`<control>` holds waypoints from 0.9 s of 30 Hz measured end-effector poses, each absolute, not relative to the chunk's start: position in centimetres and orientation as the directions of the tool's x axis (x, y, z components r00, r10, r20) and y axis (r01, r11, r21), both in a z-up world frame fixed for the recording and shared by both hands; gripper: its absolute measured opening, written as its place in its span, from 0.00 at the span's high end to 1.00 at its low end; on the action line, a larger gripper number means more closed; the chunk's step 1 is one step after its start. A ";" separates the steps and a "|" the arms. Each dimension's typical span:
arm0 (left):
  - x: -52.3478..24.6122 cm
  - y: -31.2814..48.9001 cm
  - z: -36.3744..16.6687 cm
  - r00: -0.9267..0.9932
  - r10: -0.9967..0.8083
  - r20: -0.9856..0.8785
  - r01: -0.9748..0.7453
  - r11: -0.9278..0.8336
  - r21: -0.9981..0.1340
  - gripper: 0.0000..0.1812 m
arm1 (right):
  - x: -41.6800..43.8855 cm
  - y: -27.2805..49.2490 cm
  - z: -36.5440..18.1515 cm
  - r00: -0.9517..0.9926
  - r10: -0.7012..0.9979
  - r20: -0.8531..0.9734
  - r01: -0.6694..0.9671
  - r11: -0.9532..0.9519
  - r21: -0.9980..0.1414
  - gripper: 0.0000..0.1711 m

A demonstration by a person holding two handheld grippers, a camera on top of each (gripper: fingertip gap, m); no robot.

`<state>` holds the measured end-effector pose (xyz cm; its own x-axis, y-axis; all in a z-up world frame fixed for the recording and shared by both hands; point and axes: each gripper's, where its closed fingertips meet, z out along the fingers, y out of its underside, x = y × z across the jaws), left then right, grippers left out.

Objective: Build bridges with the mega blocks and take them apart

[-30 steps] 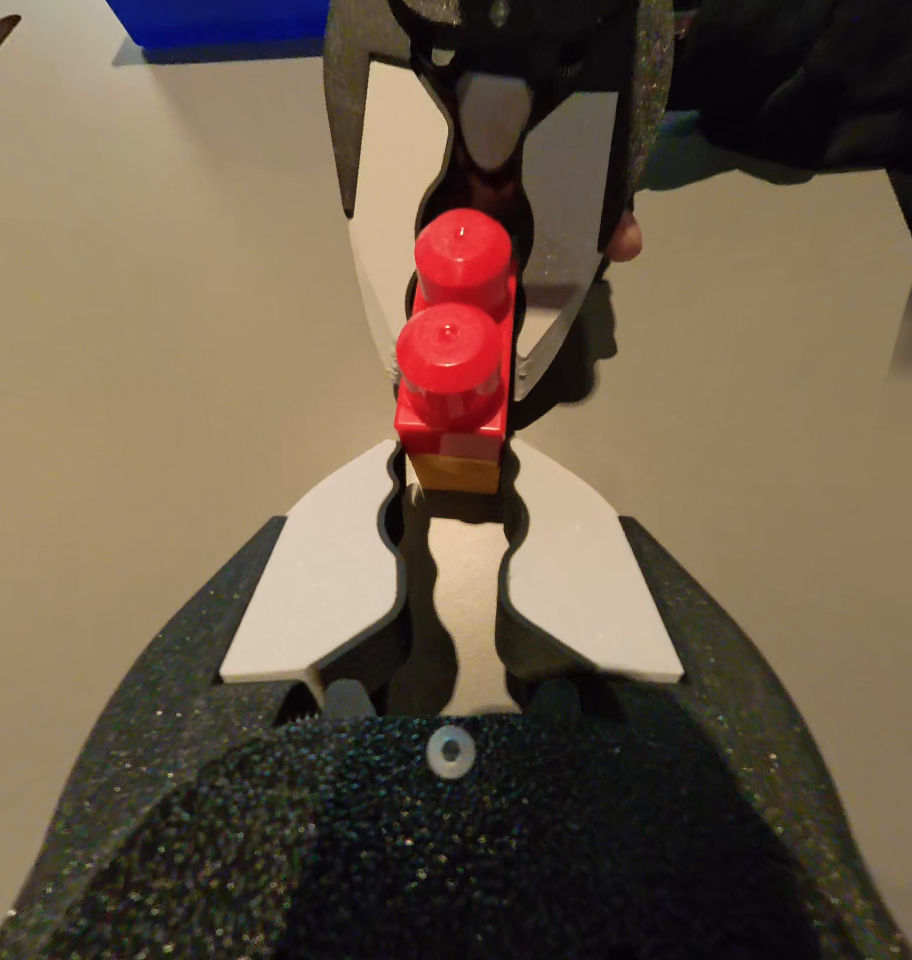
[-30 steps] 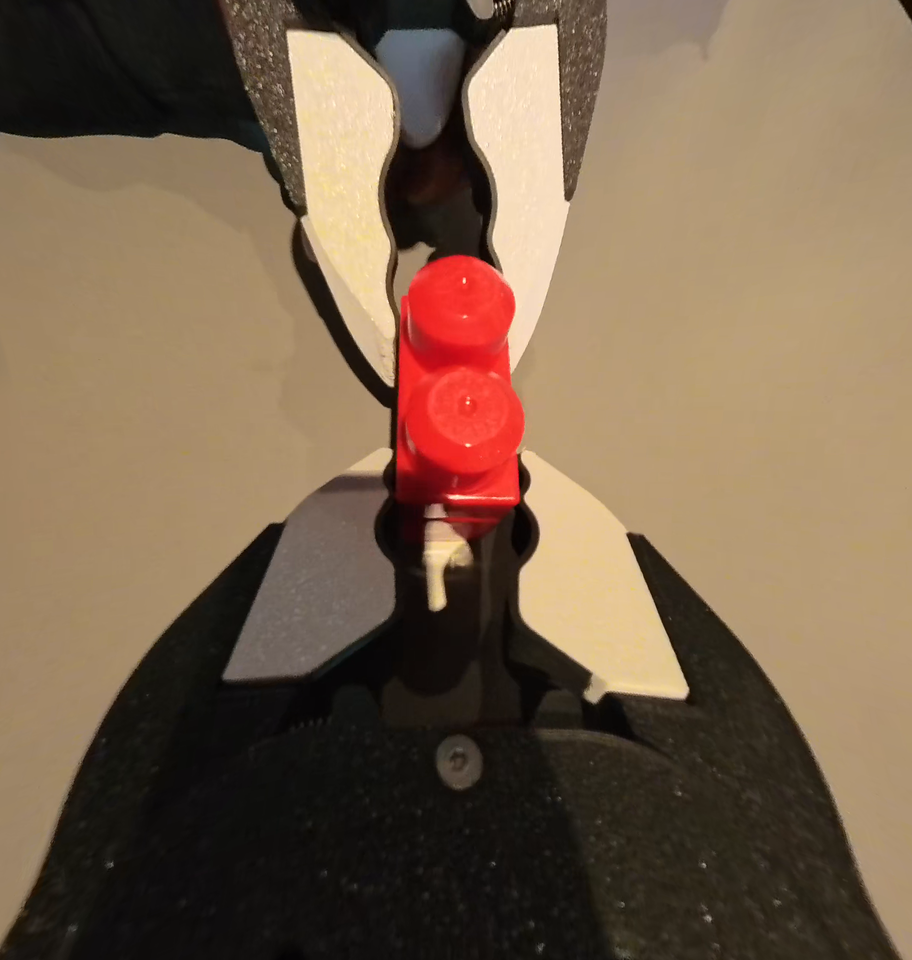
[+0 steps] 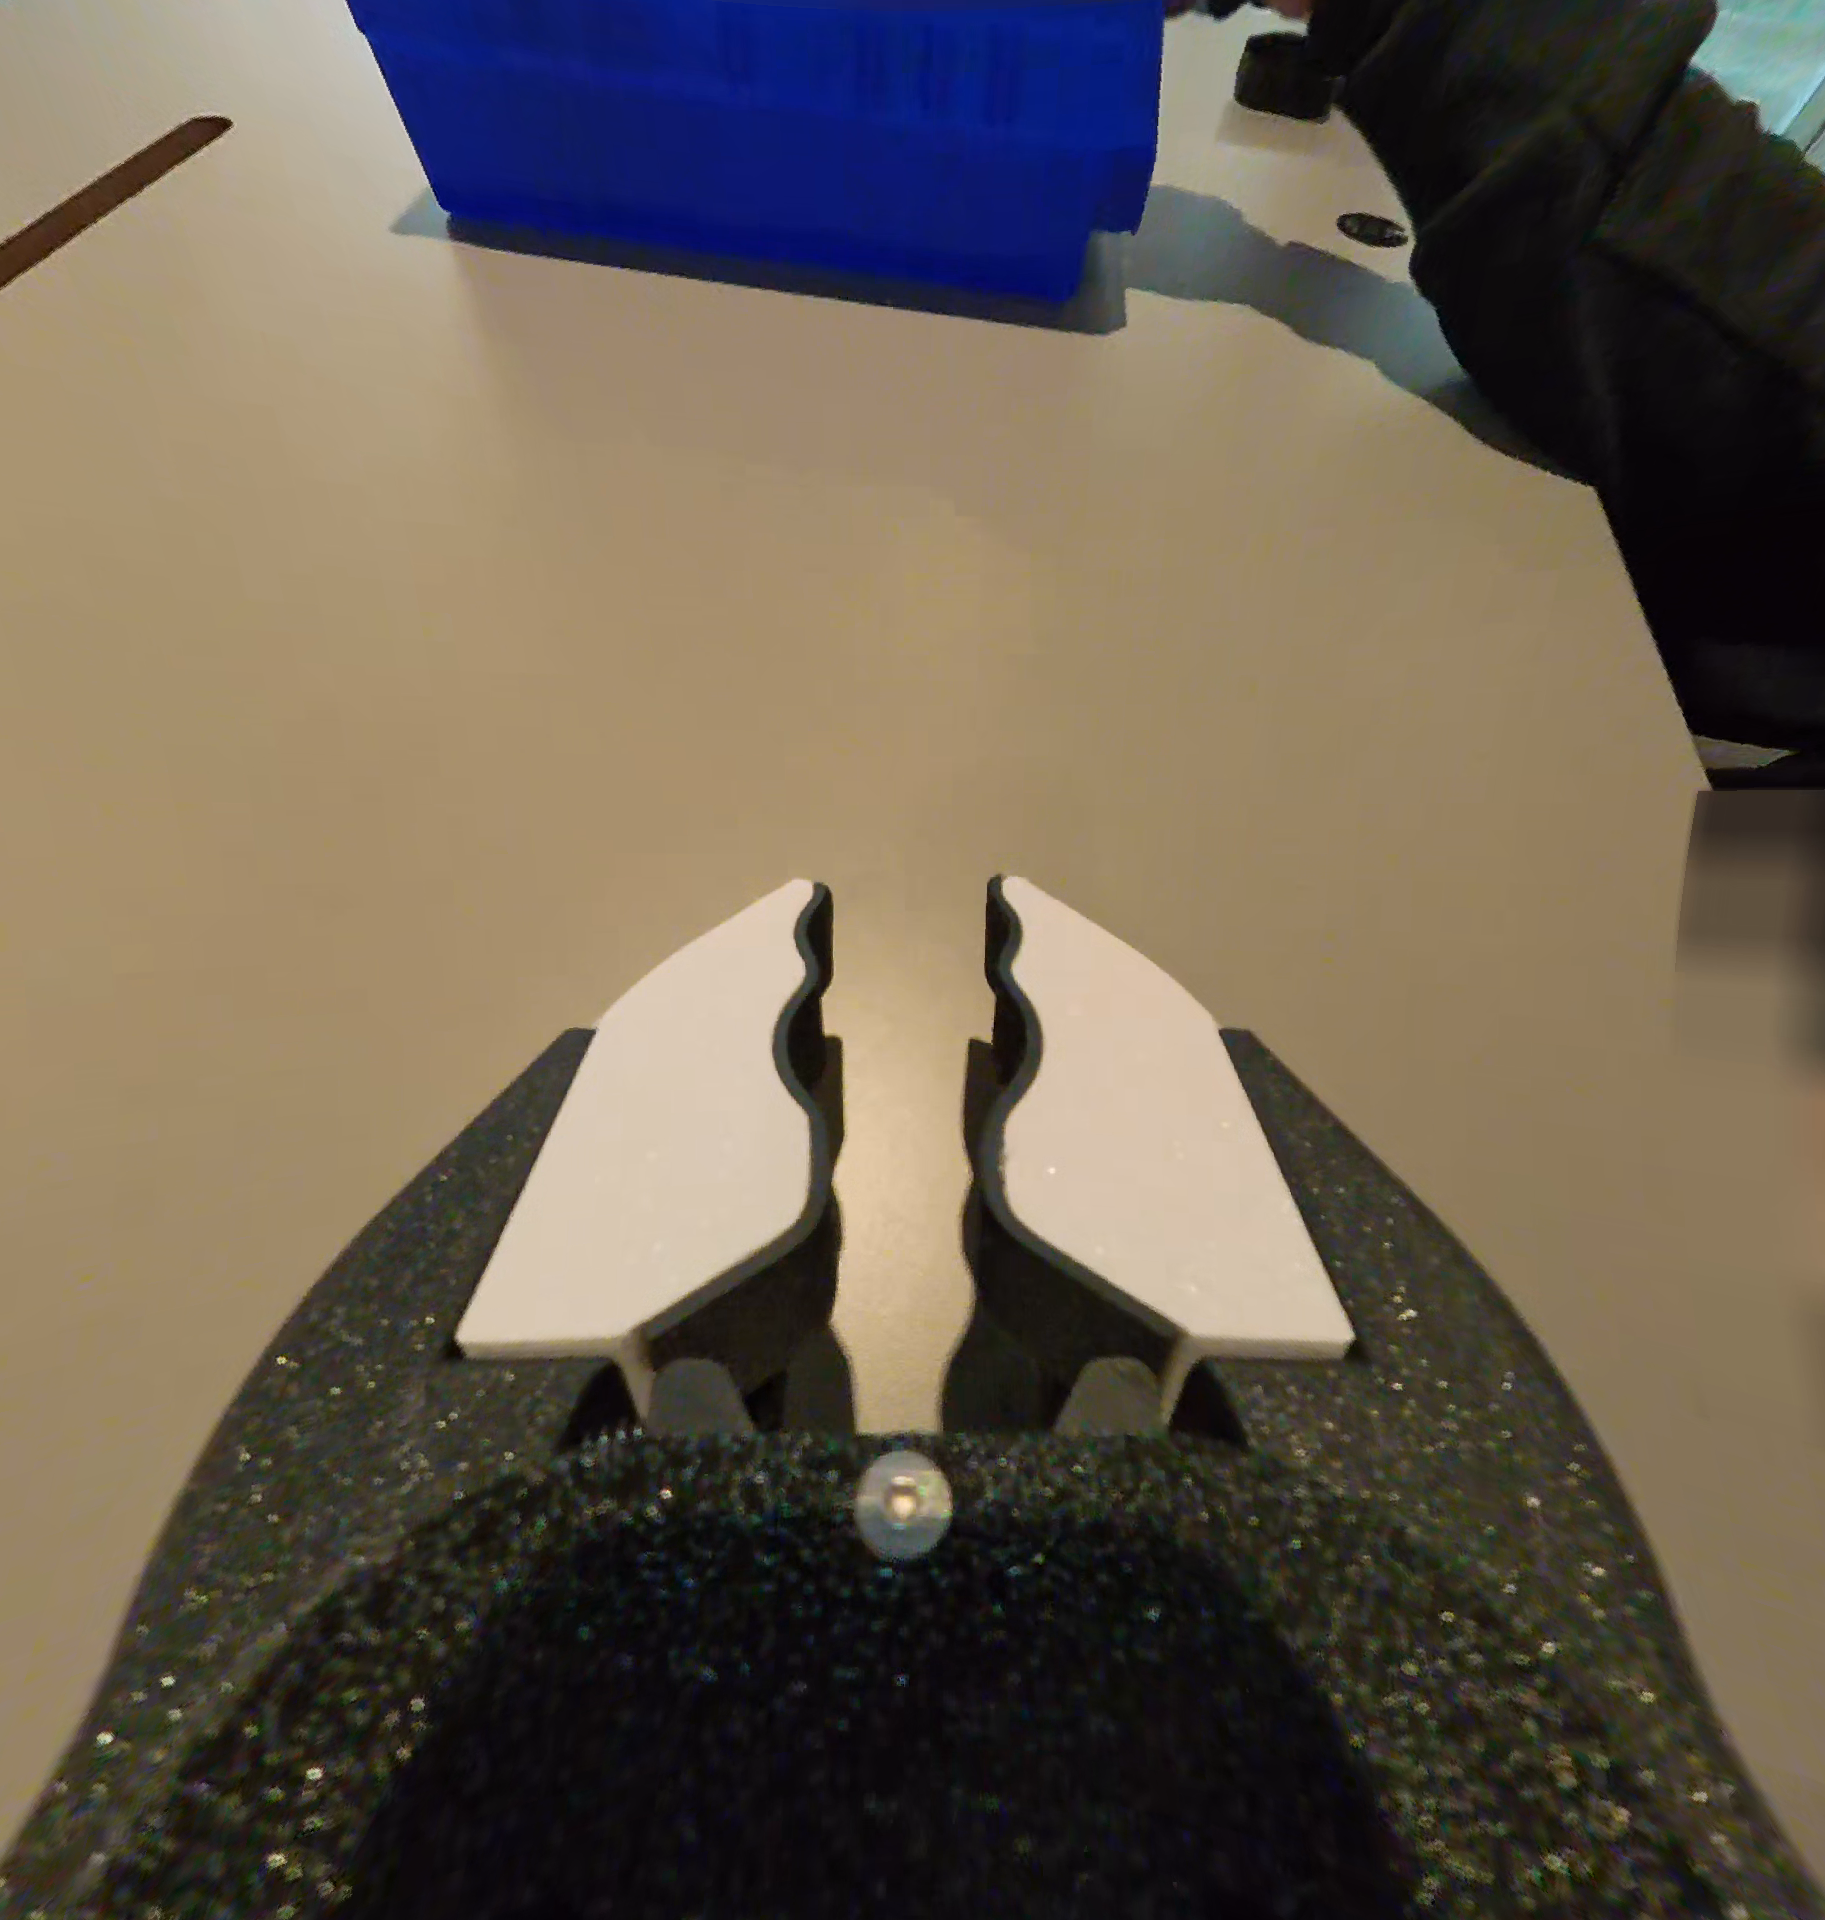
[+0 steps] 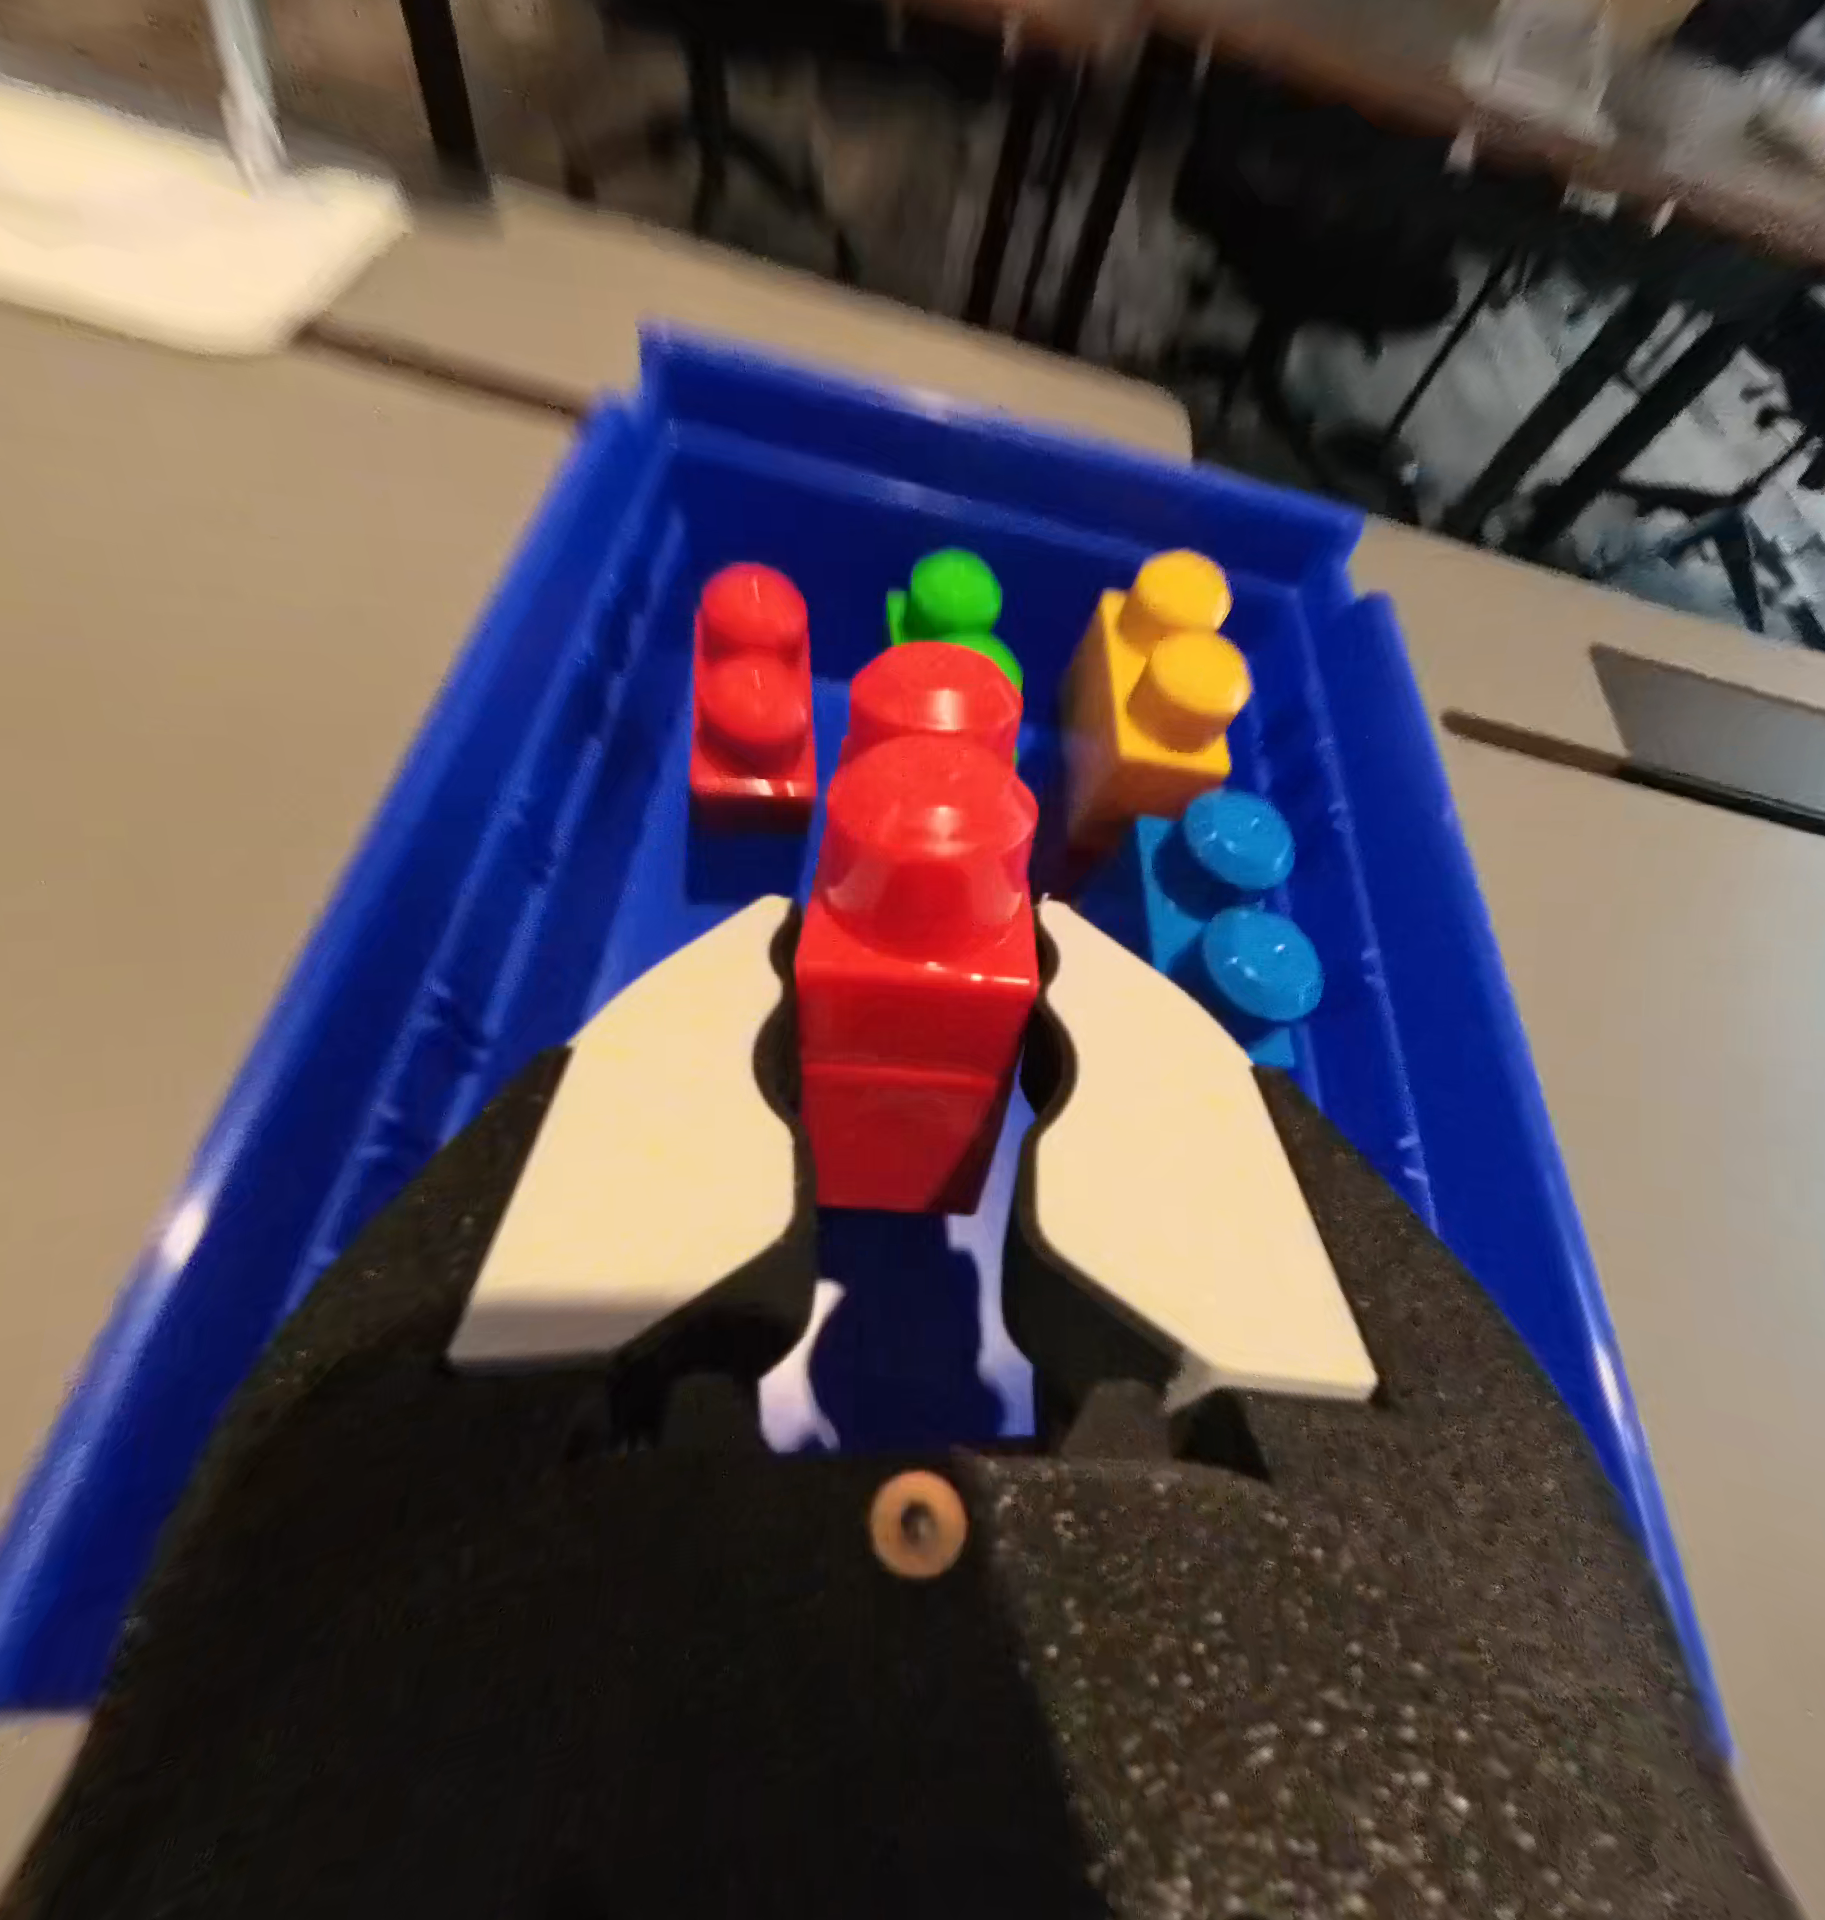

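Over blue bin (image 4: pixel 534 831), right gripper (image 4: pixel 913 914) clamps red block (image 4: pixel 913 997); left gripper (image 3: pixel 908 894) apart

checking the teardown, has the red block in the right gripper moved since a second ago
Yes. The red block, still clamped in the right gripper, has left the bare table and now hangs over the blue bin, above the loose blocks inside it.

An office or lab workroom: plain beige tables (image 3: pixel 679 582) with a cable slot (image 3: pixel 87 197), black-framed desks (image 4: pixel 1510 343) behind, a blue plastic bin (image 3: pixel 783 135).
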<state>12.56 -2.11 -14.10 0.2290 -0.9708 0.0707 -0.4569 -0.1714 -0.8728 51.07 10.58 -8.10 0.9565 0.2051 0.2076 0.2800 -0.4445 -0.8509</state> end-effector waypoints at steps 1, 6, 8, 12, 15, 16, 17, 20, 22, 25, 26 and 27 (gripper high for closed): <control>12.5 -2.1 -14.1 0.230 -0.971 0.070 -0.456 -0.171 -0.873 0.85 | 51.2 10.8 -9.2 0.946 0.212 0.247 0.321 -0.486 -0.813 0.77; 12.5 -2.2 -13.7 0.230 -0.971 0.061 -0.454 -0.163 -0.876 0.85 | 51.9 11.9 -11.1 0.944 0.211 0.255 0.330 -0.554 -0.764 0.77; 12.5 -2.3 -13.7 0.228 -0.972 0.053 -0.459 -0.155 -0.875 0.85 | 52.3 12.3 -11.1 0.945 0.195 0.262 0.326 -0.551 -0.768 0.77; 12.6 -2.3 -14.0 0.227 -0.973 0.049 -0.475 -0.155 -0.866 0.85 | 52.4 13.0 -12.0 0.919 0.233 0.317 0.393 -0.571 -0.720 0.77; 12.5 -2.3 -14.2 0.227 -0.973 0.047 -0.485 -0.155 -0.861 0.85 | 52.7 13.1 -13.3 0.881 0.273 0.385 0.469 -0.610 -0.639 0.77; 12.5 -2.3 -14.2 0.227 -0.973 0.045 -0.486 -0.154 -0.860 0.85 | 52.8 13.2 -13.6 0.880 0.274 0.388 0.470 -0.622 -0.627 0.77; 12.5 -2.3 -14.1 0.228 -0.973 0.044 -0.484 -0.153 -0.861 0.85 | 52.9 13.2 -13.6 0.880 0.275 0.388 0.470 -0.620 -0.628 0.77; 12.5 -2.2 -14.1 0.230 -0.972 0.052 -0.480 -0.160 -0.863 0.85 | 53.0 13.2 -13.7 0.898 0.277 0.341 0.438 -0.634 -0.637 0.77; 12.5 -2.3 -14.3 0.229 -0.972 0.052 -0.488 -0.161 -0.858 0.85 | 53.4 12.9 -14.5 0.895 0.296 0.334 0.444 -0.669 -0.596 0.77; 12.6 -2.3 -14.5 0.225 -0.973 0.047 -0.498 -0.157 -0.853 0.85 | 53.8 12.2 -16.1 0.873 0.336 0.354 0.481 -0.717 -0.505 0.77; 12.6 -2.3 -14.5 0.225 -0.973 0.046 -0.499 -0.156 -0.852 0.85 | 53.7 12.2 -16.2 0.867 0.345 0.360 0.491 -0.717 -0.495 0.77; 12.5 -2.3 -14.5 0.226 -0.973 0.047 -0.498 -0.156 -0.853 0.85 | 53.7 12.1 -16.3 0.863 0.351 0.364 0.497 -0.716 -0.489 0.77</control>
